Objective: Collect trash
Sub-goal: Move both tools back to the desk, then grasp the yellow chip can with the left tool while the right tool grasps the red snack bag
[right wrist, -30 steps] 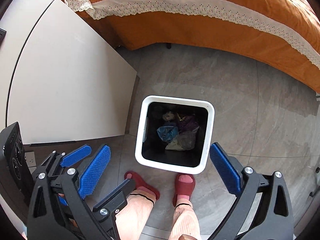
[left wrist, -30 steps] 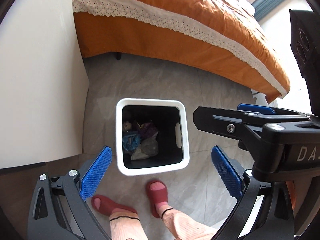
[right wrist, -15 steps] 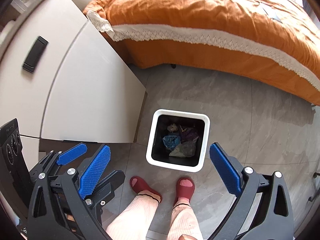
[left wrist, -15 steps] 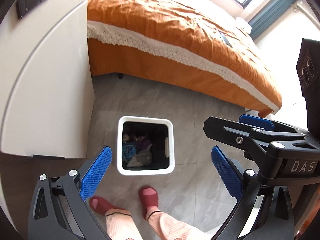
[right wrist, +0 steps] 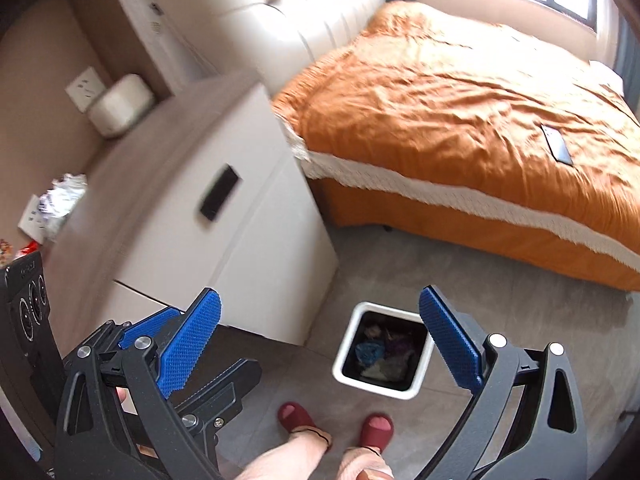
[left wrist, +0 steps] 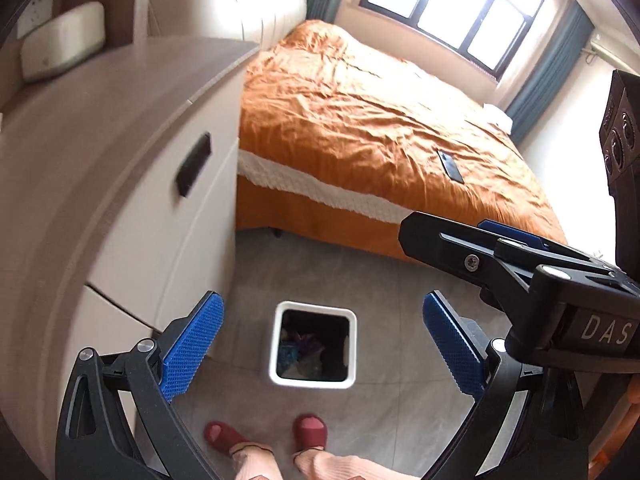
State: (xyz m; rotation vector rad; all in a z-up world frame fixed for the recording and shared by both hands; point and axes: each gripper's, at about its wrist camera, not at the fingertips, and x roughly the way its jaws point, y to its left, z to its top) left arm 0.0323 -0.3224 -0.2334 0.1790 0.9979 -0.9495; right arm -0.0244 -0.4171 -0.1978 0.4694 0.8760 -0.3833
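A white square trash bin (left wrist: 313,348) (right wrist: 382,351) stands on the grey floor, with several crumpled wrappers lying inside. My left gripper (left wrist: 320,344) hovers high above it, open, nothing between its blue pads. My right gripper (right wrist: 320,344) is open and empty too, raised above the floor left of the bin. It also shows in the left wrist view as a black arm (left wrist: 520,276) at the right. Crumpled silver and paper litter (right wrist: 60,204) lies on the cabinet top at the far left of the right wrist view.
A white bedside cabinet (left wrist: 132,184) (right wrist: 224,216) with a dark handle stands left of the bin. An orange bed (left wrist: 380,128) (right wrist: 460,112) carries a phone (left wrist: 451,166). A white box (right wrist: 120,104) sits by the wall socket. A person's feet in red slippers (left wrist: 308,430) stand near the bin.
Both grippers have risen and tilted upward away from the bin, which now looks much smaller. The cabinet top, headboard and window have come into view.
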